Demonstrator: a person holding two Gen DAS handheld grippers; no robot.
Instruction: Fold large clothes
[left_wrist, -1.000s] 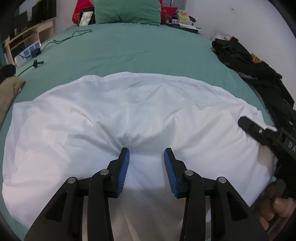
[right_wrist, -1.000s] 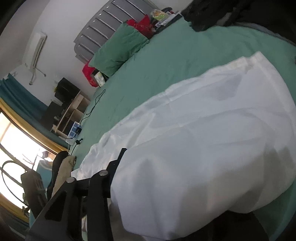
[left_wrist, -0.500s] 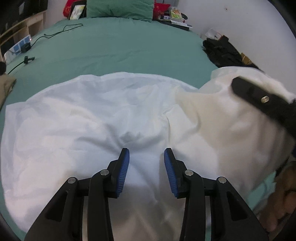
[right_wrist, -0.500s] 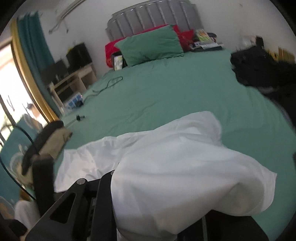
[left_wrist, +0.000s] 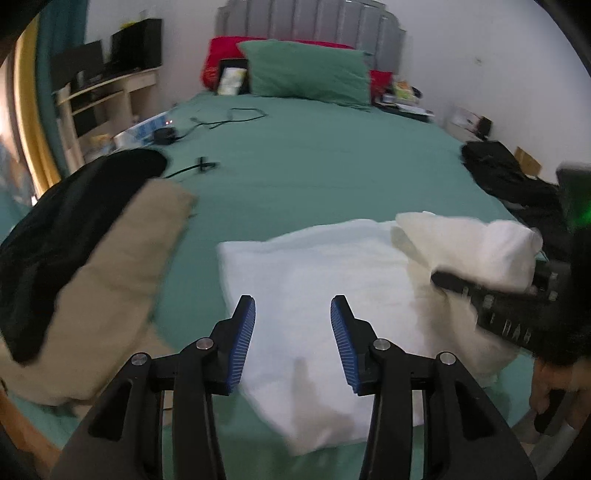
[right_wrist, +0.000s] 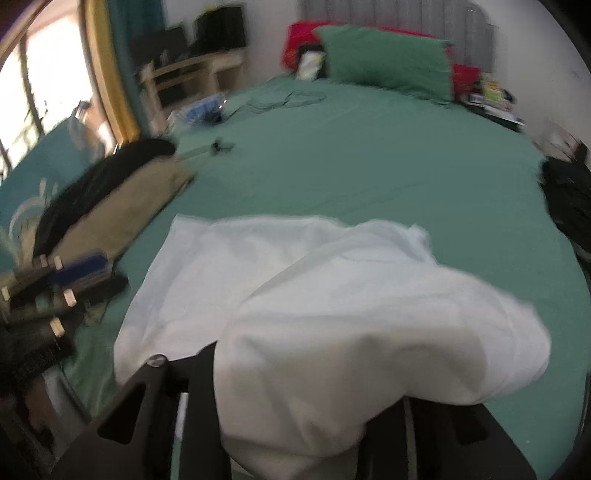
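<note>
Lying on one bed (left_wrist: 332, 166): one white garment (left_wrist: 332, 295), two grippers.

The left gripper (left_wrist: 292, 325) is level and pointing straight ahead, its two black fingers (left_wrist: 242, 332) spread wide with the ribbed blue pads facing each other across an empty gap; nothing sits between them. In the right wrist view the same gripper (right_wrist: 79, 273) shows blurred at the left edge, blue pad uppermost. The right gripper (left_wrist: 448, 279) reaches in from the right side of the left wrist view, angled up and to the left, with white cloth bunched over its tip. In its own camera the fingers are draped over, so how its jaws stand cannot be made out. The person's right hand (left_wrist: 550, 384) grips its handle below.
</note>
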